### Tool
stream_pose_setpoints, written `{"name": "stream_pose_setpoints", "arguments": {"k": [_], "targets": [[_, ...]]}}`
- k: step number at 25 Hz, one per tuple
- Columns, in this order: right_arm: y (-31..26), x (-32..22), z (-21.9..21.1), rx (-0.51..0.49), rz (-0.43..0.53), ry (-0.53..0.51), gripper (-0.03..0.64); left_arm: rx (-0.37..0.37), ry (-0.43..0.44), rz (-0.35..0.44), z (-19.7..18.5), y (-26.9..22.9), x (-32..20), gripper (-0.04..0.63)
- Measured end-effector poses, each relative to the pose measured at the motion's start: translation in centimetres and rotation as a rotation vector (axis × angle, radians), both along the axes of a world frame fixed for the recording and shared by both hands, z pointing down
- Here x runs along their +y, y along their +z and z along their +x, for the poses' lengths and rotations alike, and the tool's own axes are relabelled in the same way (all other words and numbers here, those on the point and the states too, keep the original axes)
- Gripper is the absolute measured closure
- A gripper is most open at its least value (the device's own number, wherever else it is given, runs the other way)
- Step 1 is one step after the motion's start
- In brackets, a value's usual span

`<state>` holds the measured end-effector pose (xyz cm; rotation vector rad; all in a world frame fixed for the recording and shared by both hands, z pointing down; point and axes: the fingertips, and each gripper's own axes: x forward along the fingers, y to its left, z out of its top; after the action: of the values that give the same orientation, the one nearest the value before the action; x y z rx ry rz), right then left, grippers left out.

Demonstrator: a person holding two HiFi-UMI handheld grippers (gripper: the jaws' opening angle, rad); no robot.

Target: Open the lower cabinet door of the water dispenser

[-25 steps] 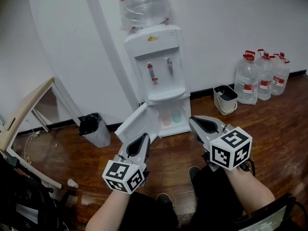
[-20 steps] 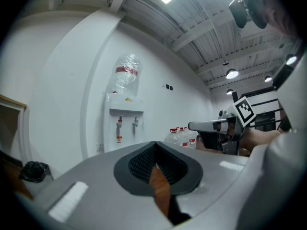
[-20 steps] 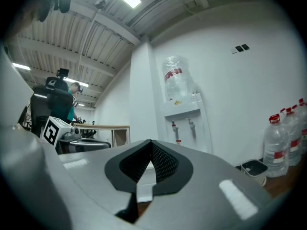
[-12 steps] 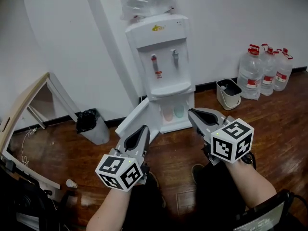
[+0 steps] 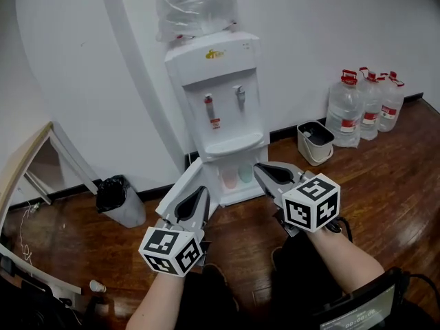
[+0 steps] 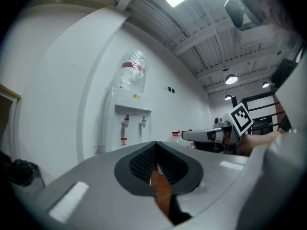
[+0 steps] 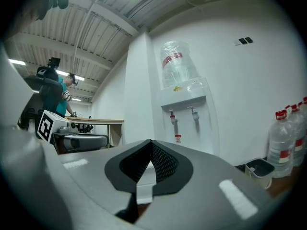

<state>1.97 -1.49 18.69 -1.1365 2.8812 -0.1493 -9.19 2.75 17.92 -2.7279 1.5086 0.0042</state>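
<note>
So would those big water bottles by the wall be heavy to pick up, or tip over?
Probably heavy: the water bottles are big, capped in red and look full, though that is hard to tell. They likely would not tip easily, since they stand wide and squat on the flat wood floor.

A white floor-standing water dispenser [image 5: 221, 105] stands against the wall [image 5: 330, 19], a black-bagged bin [image 5: 117, 199] at its left, clear plastic water jugs [image 5: 363, 108] at its right.

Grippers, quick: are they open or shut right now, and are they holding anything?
Left gripper: closed, holding nothing.
Right gripper: closed, holding nothing.
</note>
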Motion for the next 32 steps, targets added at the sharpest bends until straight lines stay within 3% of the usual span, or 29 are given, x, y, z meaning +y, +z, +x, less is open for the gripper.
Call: {"name": "stream_pose_setpoints", "arguments": {"k": [13,19,25,28,32], "targets": [[0.9,-4.2,-2.5,0.021,-0.018,0.008,0.614,-0.001,0.003,-0.02,-1.9,1.9,-5.7,0.6],[-0.7,-5.6,-2.7,0.02,0.02,0.003,0.615,0.039,0.05,-0.041,-2.0,2.1,-6.8,0.6],[-0.6,-8.6,-2.7,-0.012,0.028,-0.003,0.614,-0.049,0.076,-0.024,-1.5,2.9,-9.5,0.6],[-1.3,-9.6,-2.1,-0.014,0.041,0.01,0.614,-0.03,0.104,-0.034,-0.7,1.4,-10.1,0.6],[-2.0,-10.1,-1.7,-0.006,0.054,0.026,0.614,-0.007,0.113,0.011,-0.6,-0.9,-10.7,0.6]]}}
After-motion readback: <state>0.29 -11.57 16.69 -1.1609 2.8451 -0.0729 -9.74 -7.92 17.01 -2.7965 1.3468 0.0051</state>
